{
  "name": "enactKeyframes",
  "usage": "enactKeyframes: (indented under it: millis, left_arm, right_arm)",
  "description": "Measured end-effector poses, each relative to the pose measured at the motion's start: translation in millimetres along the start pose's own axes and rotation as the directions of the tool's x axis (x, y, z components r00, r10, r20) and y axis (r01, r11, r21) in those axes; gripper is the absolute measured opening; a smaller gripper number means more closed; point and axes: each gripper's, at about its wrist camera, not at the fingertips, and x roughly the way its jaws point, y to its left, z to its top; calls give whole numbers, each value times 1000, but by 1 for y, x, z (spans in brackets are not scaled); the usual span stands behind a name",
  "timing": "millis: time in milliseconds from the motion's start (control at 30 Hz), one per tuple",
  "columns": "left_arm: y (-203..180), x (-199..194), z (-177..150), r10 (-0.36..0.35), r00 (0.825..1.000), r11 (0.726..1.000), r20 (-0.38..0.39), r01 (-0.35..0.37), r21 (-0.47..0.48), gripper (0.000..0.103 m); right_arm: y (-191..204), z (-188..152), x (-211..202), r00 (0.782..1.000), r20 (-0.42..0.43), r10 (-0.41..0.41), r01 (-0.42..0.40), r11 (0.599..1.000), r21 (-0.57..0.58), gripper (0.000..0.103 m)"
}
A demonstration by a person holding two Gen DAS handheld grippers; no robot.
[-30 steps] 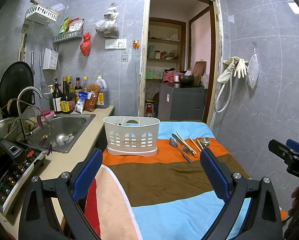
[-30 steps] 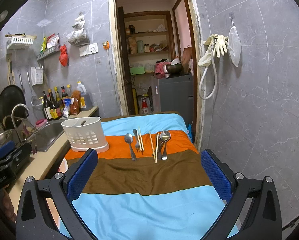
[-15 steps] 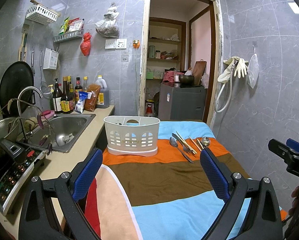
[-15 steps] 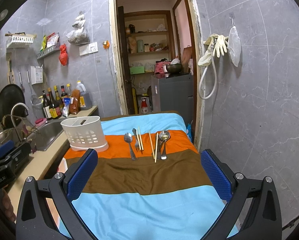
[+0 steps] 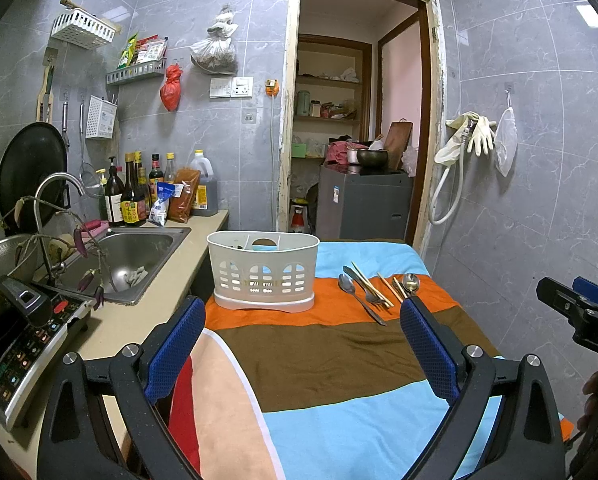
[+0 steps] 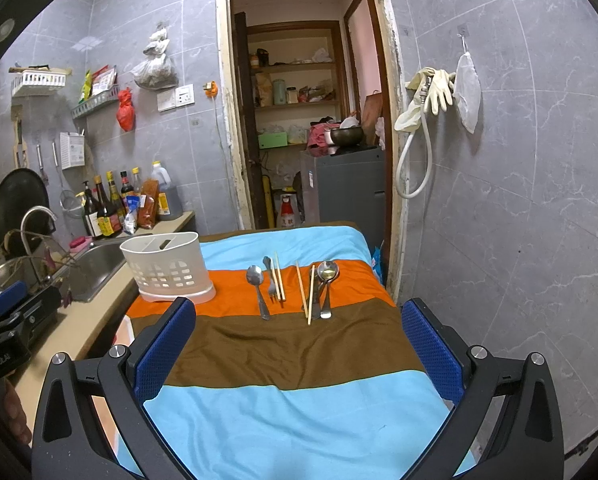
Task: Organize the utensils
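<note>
Ahead of both grippers' spread, empty fingers lies the striped cloth (image 6: 299, 344); beyond the left gripper (image 5: 303, 344) stands the caddy (image 5: 263, 276), and beyond the right gripper (image 6: 295, 344) lie spoons (image 6: 255, 280), fork (image 6: 271, 280), chopsticks (image 6: 310, 294).

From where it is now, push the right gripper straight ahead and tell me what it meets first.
Probably the right-hand cluster of a metal spoon and wooden chopsticks on the orange stripe of the striped cloth. The right gripper, jaws open, has only bare cloth before that; depth is uncertain.
</note>
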Motion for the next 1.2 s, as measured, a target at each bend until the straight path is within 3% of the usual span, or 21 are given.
enactKeyframes:
  millis: [1200]
  left_arm:
    - [-3, -2, 2, 1, 1000, 1000, -2, -1, 4, 95]
  right_arm:
    - [0, 2, 4, 1000, 0, 0, 0, 1000, 1, 103]
